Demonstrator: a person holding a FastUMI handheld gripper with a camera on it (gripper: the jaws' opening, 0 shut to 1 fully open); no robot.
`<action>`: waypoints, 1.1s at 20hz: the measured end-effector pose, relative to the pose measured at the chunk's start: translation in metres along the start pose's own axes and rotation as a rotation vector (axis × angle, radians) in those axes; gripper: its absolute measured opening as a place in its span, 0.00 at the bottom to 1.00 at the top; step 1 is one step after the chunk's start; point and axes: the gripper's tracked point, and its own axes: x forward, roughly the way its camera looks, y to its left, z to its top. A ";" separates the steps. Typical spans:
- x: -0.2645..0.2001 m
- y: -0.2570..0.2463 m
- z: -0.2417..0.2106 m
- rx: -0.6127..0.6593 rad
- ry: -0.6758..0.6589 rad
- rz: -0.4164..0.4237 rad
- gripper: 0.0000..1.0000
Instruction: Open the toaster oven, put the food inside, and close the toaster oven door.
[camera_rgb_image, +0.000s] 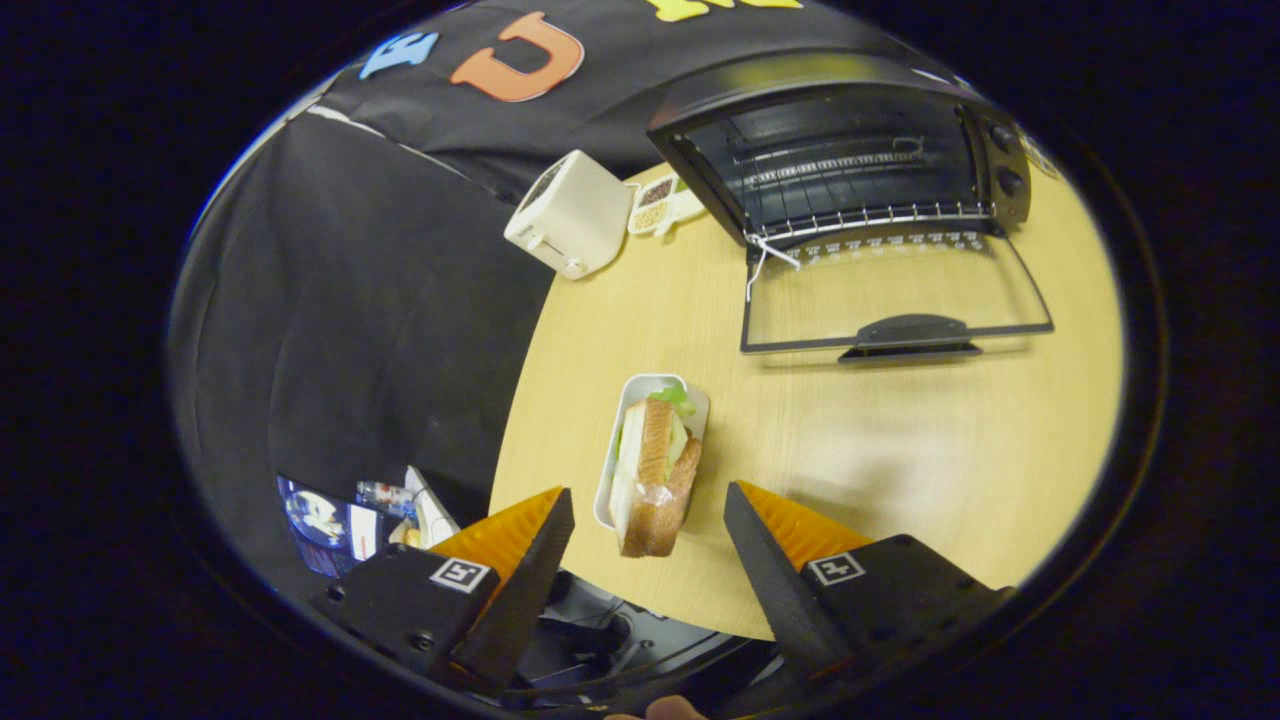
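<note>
the toaster oven (850, 160) stands at the far side of the round worktop (900, 440), its glass door (890, 290) already folded down flat and the wire rack inside bare. so the step in hand looks like fetching the food. a sandwich (655, 478) sits on edge in a small white tray (640, 395), between and just ahead of the gripper (648, 505), whose jaws stand wide apart and hold nothing. next they likely need to close on the sandwich.
</note>
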 end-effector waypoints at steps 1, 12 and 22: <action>0.009 -0.001 -0.001 0.050 0.029 0.012 0.97; 0.041 0.005 -0.005 0.234 0.199 0.115 0.42; -0.023 0.027 0.019 0.263 0.085 0.235 0.33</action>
